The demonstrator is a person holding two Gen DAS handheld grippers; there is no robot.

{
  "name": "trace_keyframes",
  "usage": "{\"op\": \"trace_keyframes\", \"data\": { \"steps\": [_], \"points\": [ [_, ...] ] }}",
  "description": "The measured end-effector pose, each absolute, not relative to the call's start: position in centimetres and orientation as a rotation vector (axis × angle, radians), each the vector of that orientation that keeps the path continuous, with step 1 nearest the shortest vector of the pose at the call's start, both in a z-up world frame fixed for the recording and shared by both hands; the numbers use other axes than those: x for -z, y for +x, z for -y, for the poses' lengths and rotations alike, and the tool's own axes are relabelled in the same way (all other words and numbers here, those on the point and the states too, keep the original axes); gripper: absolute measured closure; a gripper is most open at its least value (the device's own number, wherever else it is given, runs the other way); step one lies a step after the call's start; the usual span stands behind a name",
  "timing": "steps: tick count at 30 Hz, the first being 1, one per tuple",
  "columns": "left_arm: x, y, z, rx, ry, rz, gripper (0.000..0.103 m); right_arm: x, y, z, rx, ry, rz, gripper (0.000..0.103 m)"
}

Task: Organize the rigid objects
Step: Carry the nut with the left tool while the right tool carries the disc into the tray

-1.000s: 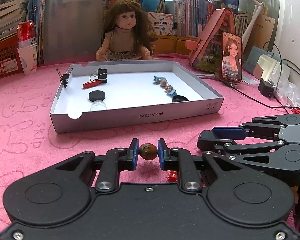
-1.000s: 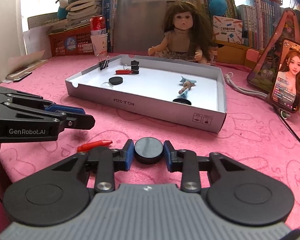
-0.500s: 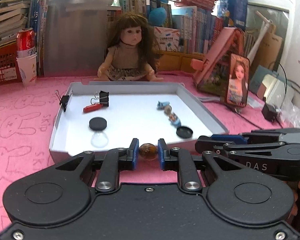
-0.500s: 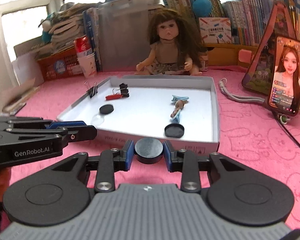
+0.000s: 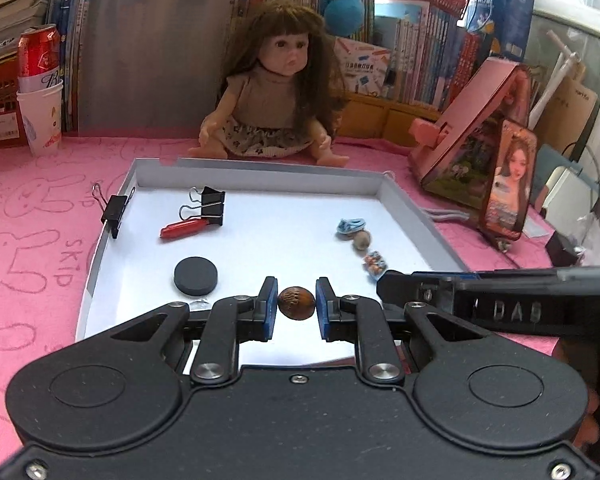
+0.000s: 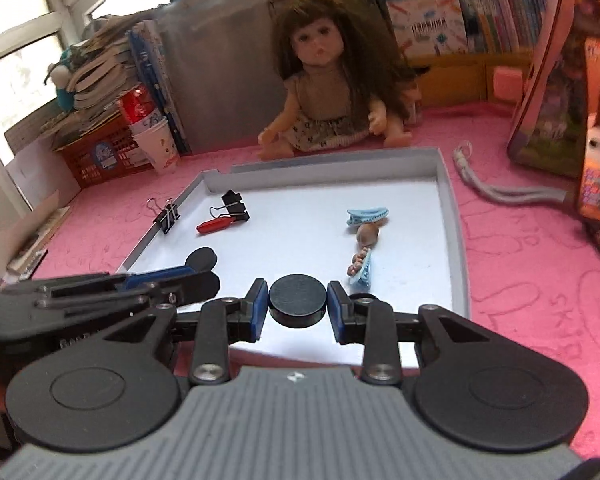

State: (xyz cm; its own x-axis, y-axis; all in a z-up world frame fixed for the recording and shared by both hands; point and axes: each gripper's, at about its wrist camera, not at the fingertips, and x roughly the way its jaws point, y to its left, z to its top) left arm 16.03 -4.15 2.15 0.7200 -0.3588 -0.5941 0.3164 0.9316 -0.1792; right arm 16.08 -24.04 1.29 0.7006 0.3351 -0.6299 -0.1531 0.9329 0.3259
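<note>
My left gripper is shut on a small brown nut and hangs over the front part of the white tray. Beside it, my right gripper is shut on a black round disc, also over the tray's front. In the tray lie another black disc, a red pen-like piece, a black binder clip, a blue hair clip, a brown nut and a second blue clip. One binder clip grips the tray's left wall.
A doll sits just behind the tray on the pink cloth. A phone leans on a pink stand at the right, with cables beside it. A red can in a paper cup stands back left before stacked books.
Both grippers have moved forward from the pink cloth before the tray to over its front part, each keeping its object. The tray now looks nearer and larger.
</note>
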Motion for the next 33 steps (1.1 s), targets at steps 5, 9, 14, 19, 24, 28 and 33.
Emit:
{"op": "trace_keyframes", "data": {
  "steps": [5,9,14,19,24,28,33],
  "points": [
    [-1.0,17.0,4.4,0.368,-0.065,-0.708,0.084,-0.5,17.4,24.1,-0.256,0.308,-0.807,0.066],
    [-0.5,17.3,4.5,0.366,-0.052,-0.714,0.084,-0.2,17.9,23.8,-0.240,0.306,-0.834,0.066],
    [-0.1,17.6,4.9,0.366,-0.036,-0.723,0.084,-0.1,18.5,23.5,-0.216,0.291,-0.853,0.066],
    [0.1,17.8,5.2,0.364,-0.022,-0.732,0.084,-0.1,18.9,22.9,-0.207,0.279,-0.868,0.066],
    [0.2,17.8,5.2,0.364,-0.012,-0.736,0.084,0.0,19.1,22.5,-0.204,0.273,-0.873,0.065],
    [0.3,17.8,5.3,0.365,-0.008,-0.732,0.084,0.1,19.2,22.2,-0.211,0.265,-0.884,0.065],
    [0.3,17.7,5.2,0.366,-0.014,-0.735,0.084,0.1,19.2,22.0,-0.209,0.254,-0.879,0.063]
  ]
}}
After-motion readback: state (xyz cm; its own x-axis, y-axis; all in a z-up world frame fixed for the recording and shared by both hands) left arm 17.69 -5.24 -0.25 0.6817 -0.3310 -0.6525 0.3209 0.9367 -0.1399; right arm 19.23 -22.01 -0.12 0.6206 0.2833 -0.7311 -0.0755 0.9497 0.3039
